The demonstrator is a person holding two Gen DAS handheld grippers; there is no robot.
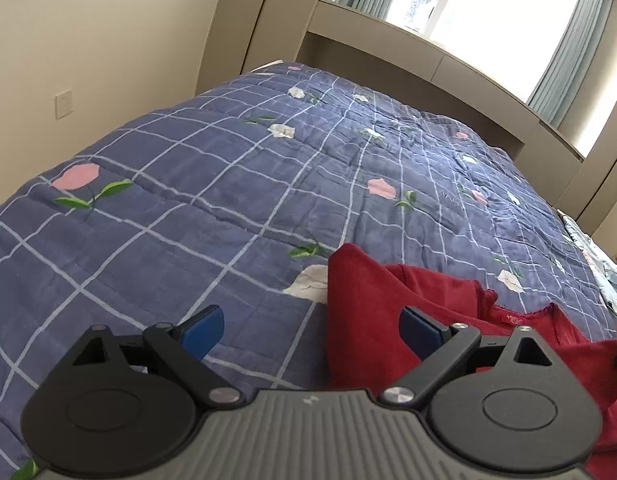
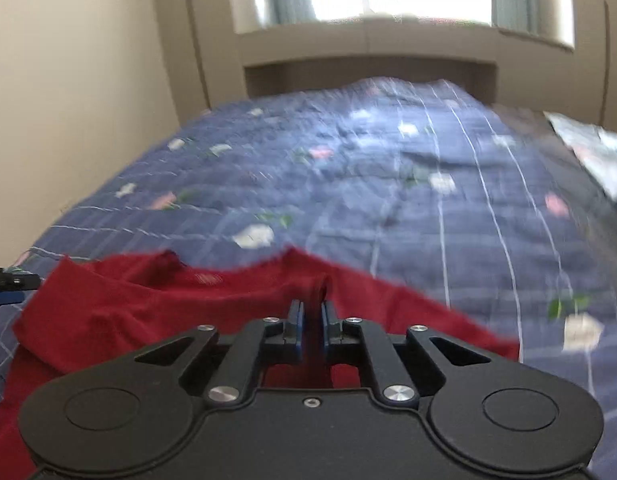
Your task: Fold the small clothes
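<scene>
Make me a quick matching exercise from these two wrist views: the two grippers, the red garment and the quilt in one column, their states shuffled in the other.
1. left gripper
2. right gripper
3. red garment
4. quilt

A. blue check with flowers
B. rumpled on the bed
C. open, holding nothing
D. shut on a fold of cloth

Pairs: 1-C, 2-D, 3-B, 4-A

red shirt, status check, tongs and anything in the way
Left tongs open, empty, at the shirt's edge. Right tongs shut on red shirt, pinching a fold. Shirt rumpled on the quilt. Nothing in the way.
</scene>
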